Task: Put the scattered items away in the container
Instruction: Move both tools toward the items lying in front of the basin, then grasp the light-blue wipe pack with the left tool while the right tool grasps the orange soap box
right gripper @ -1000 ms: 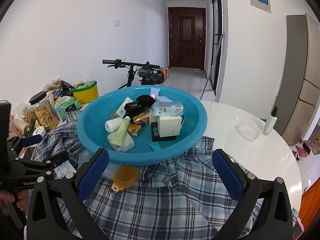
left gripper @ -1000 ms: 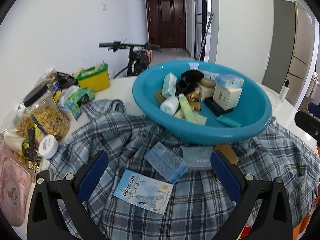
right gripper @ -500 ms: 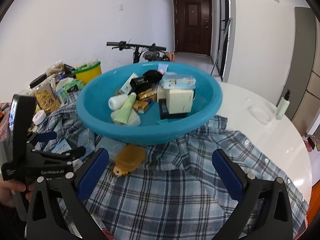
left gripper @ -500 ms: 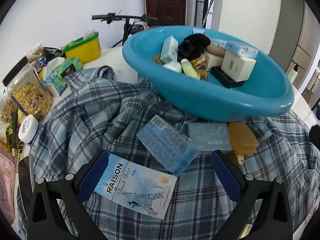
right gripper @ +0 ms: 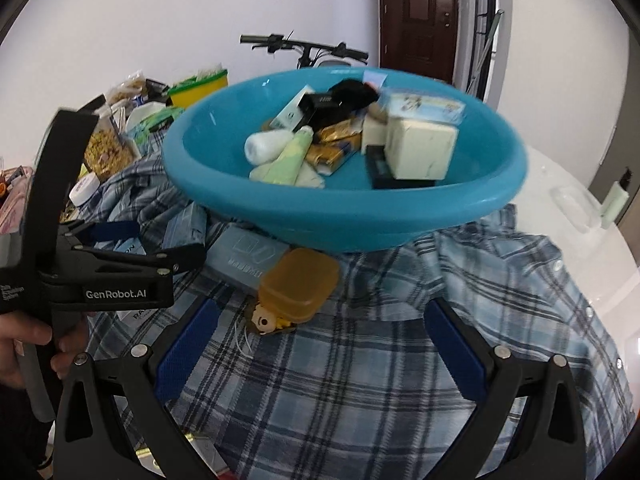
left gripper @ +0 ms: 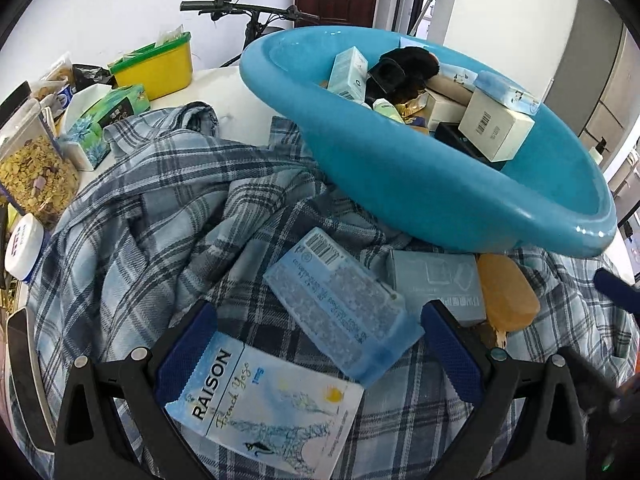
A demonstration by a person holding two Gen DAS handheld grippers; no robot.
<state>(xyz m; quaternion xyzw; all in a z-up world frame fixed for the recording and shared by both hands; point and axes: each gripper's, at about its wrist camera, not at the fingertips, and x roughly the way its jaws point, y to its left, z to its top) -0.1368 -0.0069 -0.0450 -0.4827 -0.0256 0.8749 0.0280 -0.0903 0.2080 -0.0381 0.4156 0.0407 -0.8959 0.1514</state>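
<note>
A blue basin (left gripper: 432, 196) (right gripper: 344, 216) holding several boxes and tubes rests on a plaid shirt (left gripper: 160, 216) (right gripper: 400, 360). In front of it lie a flat RAISON packet (left gripper: 264, 404), a translucent blue box (left gripper: 340, 304), a grey-blue box (left gripper: 436, 284) (right gripper: 248, 256) and an amber case (left gripper: 506, 292) (right gripper: 298, 284). My left gripper (left gripper: 316, 356) is open, low over the RAISON packet and the translucent box; it also shows in the right wrist view (right gripper: 144, 244). My right gripper (right gripper: 316, 344) is open, just short of the amber case.
At the left stand a cereal jar (left gripper: 36, 168), a white jar (left gripper: 24, 246), tissue packs (left gripper: 104, 120) and a yellow tub (left gripper: 156, 68). A bicycle (right gripper: 304, 50) is behind the round white table (right gripper: 568, 184). A bottle (right gripper: 616, 196) and a clear dish (right gripper: 572, 206) sit at the right.
Both grippers have moved forward and down toward the items in front of the basin. The packet, the boxes and the amber case now look much closer. Nothing was gripped.
</note>
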